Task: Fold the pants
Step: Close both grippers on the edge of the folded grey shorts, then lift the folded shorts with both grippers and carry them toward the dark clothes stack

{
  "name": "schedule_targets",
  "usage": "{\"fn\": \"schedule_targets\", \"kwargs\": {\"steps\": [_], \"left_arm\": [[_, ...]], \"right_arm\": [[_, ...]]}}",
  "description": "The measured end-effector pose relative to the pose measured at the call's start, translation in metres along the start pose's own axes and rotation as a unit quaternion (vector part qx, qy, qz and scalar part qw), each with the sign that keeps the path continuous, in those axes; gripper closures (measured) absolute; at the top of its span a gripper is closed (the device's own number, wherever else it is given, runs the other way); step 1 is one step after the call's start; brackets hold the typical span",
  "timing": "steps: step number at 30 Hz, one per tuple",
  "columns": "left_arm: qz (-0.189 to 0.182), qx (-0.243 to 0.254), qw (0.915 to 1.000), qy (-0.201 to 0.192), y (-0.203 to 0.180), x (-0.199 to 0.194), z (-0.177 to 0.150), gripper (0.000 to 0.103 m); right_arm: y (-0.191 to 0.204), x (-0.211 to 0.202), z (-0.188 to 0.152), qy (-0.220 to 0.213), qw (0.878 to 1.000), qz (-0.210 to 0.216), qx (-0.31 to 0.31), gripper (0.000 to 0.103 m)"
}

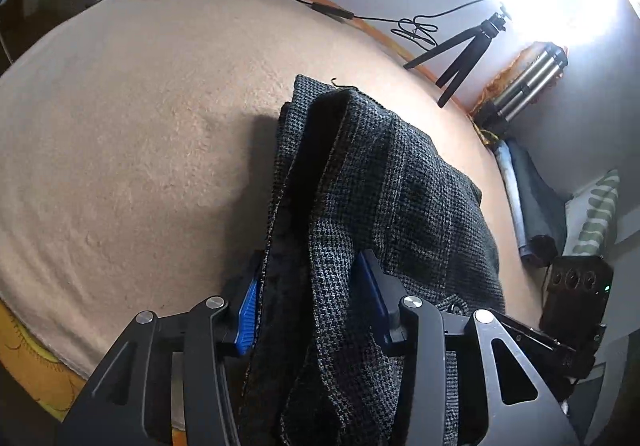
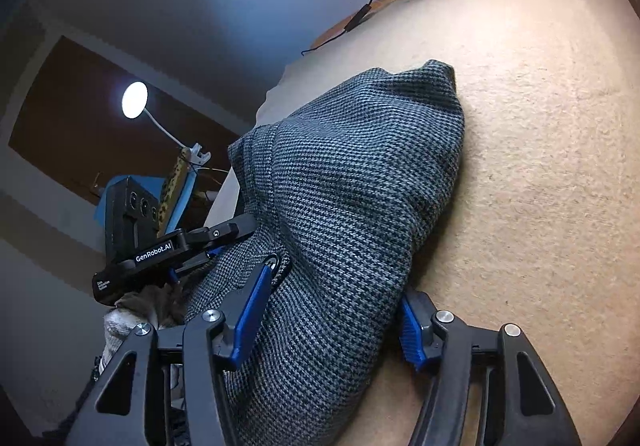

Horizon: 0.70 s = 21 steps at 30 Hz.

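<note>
The dark grey houndstooth pants point(image 1: 384, 182) lie bunched on the beige blanket point(image 1: 132, 118). My left gripper point(image 1: 310, 286) has a thick fold of the pants between its blue-padded fingers; the jaws stand fairly wide around the cloth. In the right wrist view the pants point(image 2: 352, 174) rise in a mound, and my right gripper point(image 2: 334, 300) straddles their near end with its blue pads point(image 2: 256, 302) on each side. The left gripper point(image 2: 180, 246) shows there at the left, its tip against the pants.
A small black tripod point(image 1: 460, 50) and a black cable point(image 1: 332, 10) sit at the blanket's far edge. A folded metal tripod point(image 1: 528, 82), rolled cloth point(image 1: 520, 194), a black camera box point(image 1: 576, 294) and a lamp point(image 2: 134, 100) lie beyond the edge.
</note>
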<state>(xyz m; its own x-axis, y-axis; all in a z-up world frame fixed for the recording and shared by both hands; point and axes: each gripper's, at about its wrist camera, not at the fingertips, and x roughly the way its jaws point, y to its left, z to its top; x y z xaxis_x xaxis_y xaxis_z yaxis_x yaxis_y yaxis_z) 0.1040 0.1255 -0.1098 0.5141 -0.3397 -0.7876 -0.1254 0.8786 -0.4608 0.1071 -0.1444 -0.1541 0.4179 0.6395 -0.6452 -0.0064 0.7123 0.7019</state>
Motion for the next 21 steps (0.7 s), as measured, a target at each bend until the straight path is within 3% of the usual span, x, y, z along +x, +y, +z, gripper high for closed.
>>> {"fn": "schedule_targets", "kwargs": {"steps": [2, 5, 10, 12, 13, 16, 21], "left_arm": [[0.002, 0.004, 1.0, -0.003, -0.001, 0.0, -0.002, 0.067], [0.004, 0.008, 0.9999, -0.007, -0.001, 0.001, -0.002, 0.069], [0.004, -0.001, 0.9999, -0.012, 0.0, 0.003, -0.002, 0.068], [0.003, -0.01, 0.9998, -0.016, 0.002, 0.005, -0.001, 0.062], [0.001, -0.011, 0.9998, -0.018, 0.003, 0.006, -0.001, 0.062], [0.001, -0.005, 0.9998, -0.018, 0.001, 0.007, 0.001, 0.062], [0.025, 0.031, 0.9986, -0.036, -0.014, 0.004, -0.001, 0.078]], "right_arm": [[0.002, 0.001, 0.001, 0.004, 1.0, -0.01, -0.005, 0.053], [0.0, 0.003, 0.002, 0.007, 1.0, -0.016, 0.001, 0.059], [0.0, 0.006, 0.004, 0.008, 1.0, -0.013, 0.003, 0.059], [-0.002, 0.006, 0.004, 0.007, 1.0, -0.006, 0.01, 0.056], [-0.003, 0.007, 0.005, 0.006, 1.0, 0.001, 0.015, 0.051], [-0.003, 0.006, 0.005, 0.004, 1.0, 0.0, 0.012, 0.05], [0.004, 0.011, 0.003, 0.0, 0.999, -0.035, -0.004, 0.075]]}}
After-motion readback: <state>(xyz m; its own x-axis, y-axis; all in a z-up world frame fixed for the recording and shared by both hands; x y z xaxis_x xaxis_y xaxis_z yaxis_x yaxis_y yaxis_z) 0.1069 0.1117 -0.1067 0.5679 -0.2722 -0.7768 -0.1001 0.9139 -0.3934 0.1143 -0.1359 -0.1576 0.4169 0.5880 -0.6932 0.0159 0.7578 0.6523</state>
